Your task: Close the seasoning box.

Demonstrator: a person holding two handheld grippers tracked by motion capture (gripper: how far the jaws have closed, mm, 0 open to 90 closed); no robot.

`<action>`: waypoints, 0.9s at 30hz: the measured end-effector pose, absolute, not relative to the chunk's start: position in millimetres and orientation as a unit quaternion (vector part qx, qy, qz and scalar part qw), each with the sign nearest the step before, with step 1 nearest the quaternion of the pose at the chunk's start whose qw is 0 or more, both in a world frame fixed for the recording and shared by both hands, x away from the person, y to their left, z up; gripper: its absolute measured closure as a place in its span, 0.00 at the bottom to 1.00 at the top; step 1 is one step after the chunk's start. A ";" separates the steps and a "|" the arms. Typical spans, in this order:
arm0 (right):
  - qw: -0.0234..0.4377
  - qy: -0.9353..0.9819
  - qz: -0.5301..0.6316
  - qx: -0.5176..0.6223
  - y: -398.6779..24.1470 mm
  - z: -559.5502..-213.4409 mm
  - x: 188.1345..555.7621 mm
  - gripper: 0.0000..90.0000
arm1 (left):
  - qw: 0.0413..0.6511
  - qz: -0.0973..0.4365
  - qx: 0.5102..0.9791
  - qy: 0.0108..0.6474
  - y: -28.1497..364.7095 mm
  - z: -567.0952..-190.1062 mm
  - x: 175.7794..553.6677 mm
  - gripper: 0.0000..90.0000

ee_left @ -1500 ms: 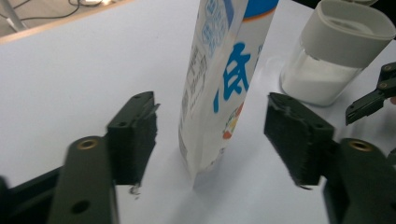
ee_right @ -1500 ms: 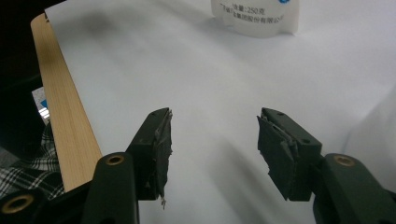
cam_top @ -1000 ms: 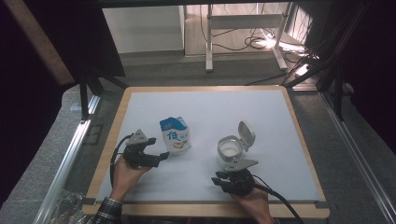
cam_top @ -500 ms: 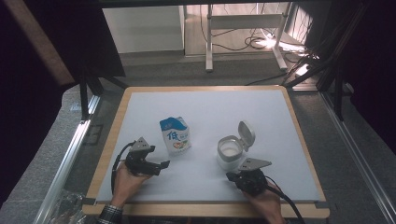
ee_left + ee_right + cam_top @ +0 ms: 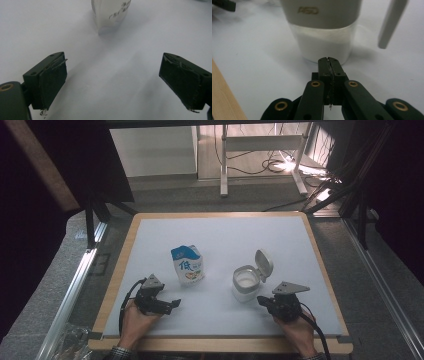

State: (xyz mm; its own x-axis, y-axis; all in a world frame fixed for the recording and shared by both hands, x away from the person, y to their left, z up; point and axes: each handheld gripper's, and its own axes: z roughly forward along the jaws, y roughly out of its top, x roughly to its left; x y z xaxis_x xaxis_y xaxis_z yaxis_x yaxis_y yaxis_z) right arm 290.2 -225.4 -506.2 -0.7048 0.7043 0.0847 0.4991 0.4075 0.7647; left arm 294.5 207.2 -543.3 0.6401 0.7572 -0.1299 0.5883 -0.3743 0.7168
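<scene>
White table surface: milk carton left of centre, open-lidded jar beside it. Left hand-held gripper spread wide, empty; right hand-held gripper closed, empty — the jar could be nudged and spilled.

Left gripper view: milk carton cut off by top edge, its small print too blurred to read. Right gripper view: jar top cut off above its logo; lid beside the jar also cropped, soft-focused.
</scene>
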 end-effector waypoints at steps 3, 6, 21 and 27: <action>0.129 0.825 0.409 0.367 -230.6 -502.4 294.5 0.99 | 0.376 0.110 0.823 0.411 205.6 -546.5 293.7 0.09; 0.134 0.823 0.410 0.369 -234.0 -498.2 298.1 0.99 | 0.373 0.111 0.825 0.410 203.6 -548.2 293.2 0.09; 0.146 0.813 0.415 0.380 -245.6 -479.8 316.8 0.99 | 0.358 0.135 0.832 0.401 197.7 -551.9 290.1 0.08; 0.147 0.811 0.419 0.382 -247.6 -472.2 325.5 0.99 | 0.352 0.140 0.835 0.398 196.0 -552.3 289.7 0.07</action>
State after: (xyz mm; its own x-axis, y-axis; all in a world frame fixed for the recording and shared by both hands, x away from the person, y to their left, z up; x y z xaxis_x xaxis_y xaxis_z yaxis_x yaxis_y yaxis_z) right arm 325.5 -247.6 -472.2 -0.6656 0.7418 0.0819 0.4959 0.3576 0.7913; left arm 289.7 196.0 -552.3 0.6434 0.7641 -0.0464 0.5665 -0.4345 0.7002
